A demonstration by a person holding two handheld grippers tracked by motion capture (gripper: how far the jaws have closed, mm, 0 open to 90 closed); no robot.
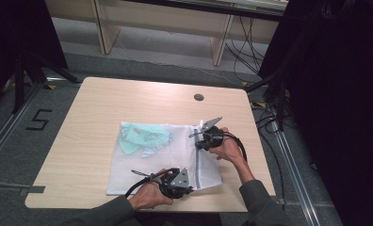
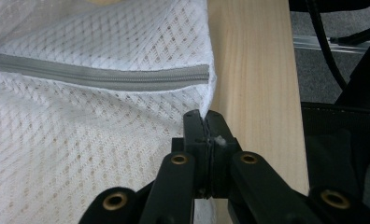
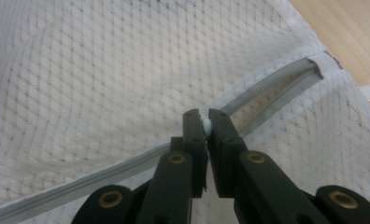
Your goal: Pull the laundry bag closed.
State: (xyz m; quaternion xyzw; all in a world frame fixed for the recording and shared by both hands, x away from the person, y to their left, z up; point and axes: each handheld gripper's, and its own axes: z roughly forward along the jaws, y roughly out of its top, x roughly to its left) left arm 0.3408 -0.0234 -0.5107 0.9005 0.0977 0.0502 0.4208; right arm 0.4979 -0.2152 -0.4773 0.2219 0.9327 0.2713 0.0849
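Observation:
A white mesh laundry bag (image 1: pixel 147 165) lies flat on the wooden table (image 1: pixel 100 108), with a mint green garment (image 1: pixel 142 136) inside it. Its grey zipper (image 1: pixel 197 165) runs along the right side. My left gripper (image 1: pixel 191 189) is at the near end of the zipper (image 2: pixel 103 77), shut on the bag's corner edge (image 2: pixel 210 100) in the left gripper view (image 2: pixel 204 116). My right gripper (image 1: pixel 197 142) sits partway along the zipper (image 3: pixel 267 88), shut (image 3: pixel 204 116) on a small white zipper pull (image 3: pixel 205 125). Past the pull the zipper's two sides stand apart toward the far end.
A round cable hole (image 1: pixel 198 97) sits in the table near its far edge. Black cables (image 1: pixel 269 117) hang off the right side. The table's near edge runs just beside the left gripper (image 2: pixel 253 70), with a dark chair (image 2: pixel 342 140) below it.

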